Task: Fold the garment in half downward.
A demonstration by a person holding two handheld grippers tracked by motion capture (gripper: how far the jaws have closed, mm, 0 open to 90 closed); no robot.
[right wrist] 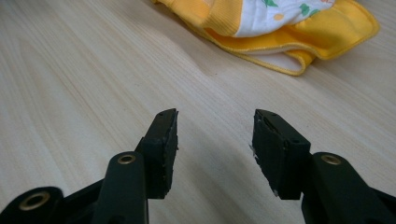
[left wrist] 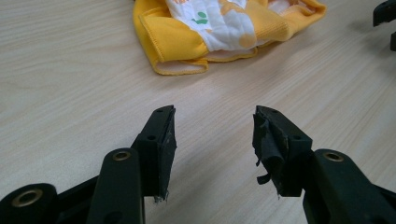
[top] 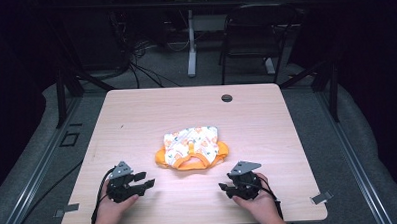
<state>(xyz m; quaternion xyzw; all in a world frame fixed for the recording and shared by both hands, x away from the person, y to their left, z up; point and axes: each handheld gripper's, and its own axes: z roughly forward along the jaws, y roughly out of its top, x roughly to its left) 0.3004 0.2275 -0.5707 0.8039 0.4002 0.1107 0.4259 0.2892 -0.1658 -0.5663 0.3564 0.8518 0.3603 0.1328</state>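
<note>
Yellow garment lay mid-table, crumpled. L gripper & R gripper sat near it, jaws wide, empty.

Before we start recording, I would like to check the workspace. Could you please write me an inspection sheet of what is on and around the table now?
Surface: light wooden table, bare wood with a dark round grommet near the far edge.
Job's things: one small garment, yellow trim, white printed fabric, lying crumpled near the centre.
Clutter: two small metal clips at the near corners, left and right.
Grippers: left gripper and right gripper, both open, empty, short of the garment.
Cables: one cable trailing from the left gripper; tangled cables on the floor behind.
Surroundings: a chair and another table's leg beyond.
</note>
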